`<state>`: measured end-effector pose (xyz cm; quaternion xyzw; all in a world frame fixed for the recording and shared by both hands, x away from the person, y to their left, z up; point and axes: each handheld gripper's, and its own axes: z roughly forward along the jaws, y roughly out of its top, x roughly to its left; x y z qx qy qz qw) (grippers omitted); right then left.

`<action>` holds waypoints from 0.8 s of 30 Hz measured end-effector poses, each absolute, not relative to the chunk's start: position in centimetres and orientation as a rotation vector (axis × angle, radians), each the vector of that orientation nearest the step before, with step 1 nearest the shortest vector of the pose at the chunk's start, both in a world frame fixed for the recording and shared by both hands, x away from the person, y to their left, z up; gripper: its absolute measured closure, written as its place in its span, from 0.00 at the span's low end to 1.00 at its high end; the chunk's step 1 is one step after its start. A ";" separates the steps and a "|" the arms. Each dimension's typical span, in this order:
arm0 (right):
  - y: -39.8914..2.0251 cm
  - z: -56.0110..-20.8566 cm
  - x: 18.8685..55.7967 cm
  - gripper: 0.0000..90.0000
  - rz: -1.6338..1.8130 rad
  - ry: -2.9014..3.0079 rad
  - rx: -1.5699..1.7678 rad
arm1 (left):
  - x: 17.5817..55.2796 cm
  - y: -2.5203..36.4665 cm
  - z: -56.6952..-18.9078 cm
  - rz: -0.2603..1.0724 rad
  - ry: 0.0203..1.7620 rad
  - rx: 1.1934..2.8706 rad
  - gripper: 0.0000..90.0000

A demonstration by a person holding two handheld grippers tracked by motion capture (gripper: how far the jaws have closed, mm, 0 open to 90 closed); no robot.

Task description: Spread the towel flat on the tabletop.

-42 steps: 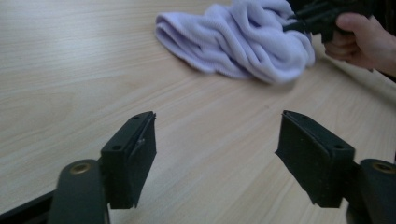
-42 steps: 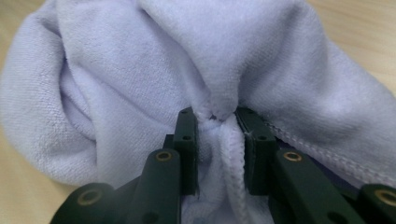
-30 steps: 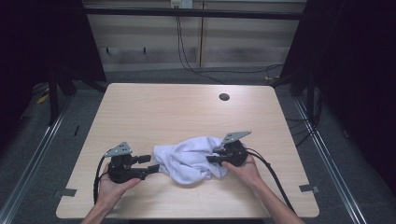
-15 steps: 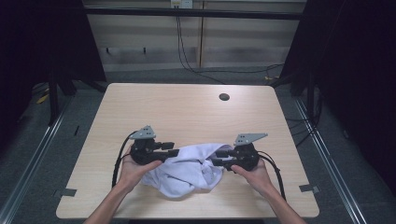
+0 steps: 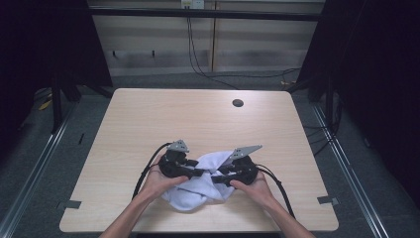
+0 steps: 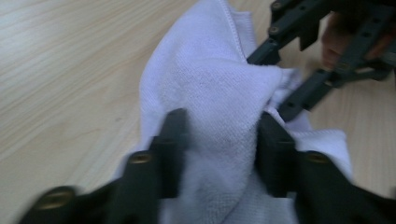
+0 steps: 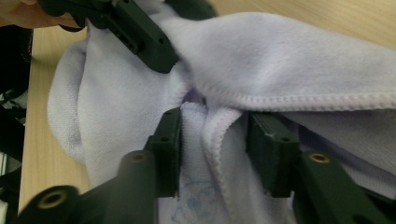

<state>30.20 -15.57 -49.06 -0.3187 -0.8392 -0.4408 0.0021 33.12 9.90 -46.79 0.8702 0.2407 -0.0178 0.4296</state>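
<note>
Crowding white towel (image 5: pixel 200 182) — grippers (table (image 5: pixel 148 119) around).

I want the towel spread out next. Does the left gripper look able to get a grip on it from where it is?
Probably yes. The left gripper already has a fold of the white towel between its fingers, which have just been closing, and nothing blocks it; the right gripper holds the other side.

A white terry towel (image 5: pixel 200 181) is seen bunched and crumpled in the lower centre of the high view, its stitched hem folded over thick gathered folds.
</note>
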 end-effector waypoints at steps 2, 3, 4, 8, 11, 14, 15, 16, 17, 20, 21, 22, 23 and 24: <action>-16.0 -48.8 30.3 0.82 -1.413 -2.624 -1.026 | 32.9 10.3 -46.2 -0.041 0.575 2.114 0.86; -16.4 -48.3 30.3 0.88 -1.439 -2.615 -1.035 | 32.9 11.2 -45.5 -0.025 0.589 2.051 0.87; -16.4 -48.3 30.3 0.88 -1.439 -2.615 -1.035 | 32.9 11.2 -45.5 -0.025 0.589 2.051 0.87; -18.0 -46.9 30.4 0.89 -1.515 -2.579 -1.080 | 33.4 13.9 -43.7 -0.060 0.628 1.897 0.87; -20.5 -45.0 30.8 0.89 -1.648 -2.460 -1.153 | 33.6 16.6 -42.0 -0.037 0.659 1.793 0.87; -21.0 -43.0 31.0 0.89 -1.735 -2.433 -1.181 | 33.2 16.6 -40.7 -0.019 0.661 1.750 0.87; -21.1 -42.1 31.2 0.89 -1.763 -2.415 -1.197 | 33.3 16.7 -40.1 -0.011 0.654 1.741 0.87; -21.1 -42.1 31.2 0.89 -1.763 -2.415 -1.197 | 33.3 16.7 -40.1 -0.011 0.654 1.741 0.87; -21.2 -40.9 31.7 0.89 -1.802 -2.392 -1.198 | 33.4 16.9 -38.8 0.009 0.653 1.719 0.87; -20.9 -39.1 32.2 0.89 -1.842 -2.388 -1.200 | 33.8 17.2 -37.5 0.021 0.665 1.688 0.87; -20.6 -37.3 32.6 0.89 -1.885 -2.386 -1.203 | 34.4 17.6 -36.1 0.031 0.677 1.645 0.87; -20.6 -37.3 32.6 0.89 -1.885 -2.386 -1.203 | 34.4 17.6 -36.1 0.031 0.677 1.645 0.87; -20.4 -36.4 32.9 0.89 -1.898 -2.390 -1.203 | 34.9 17.9 -35.5 0.034 0.683 1.624 0.87; -20.0 -34.7 33.8 0.89 -1.933 -2.370 -1.210 | 35.3 18.0 -34.9 0.051 0.699 1.604 0.87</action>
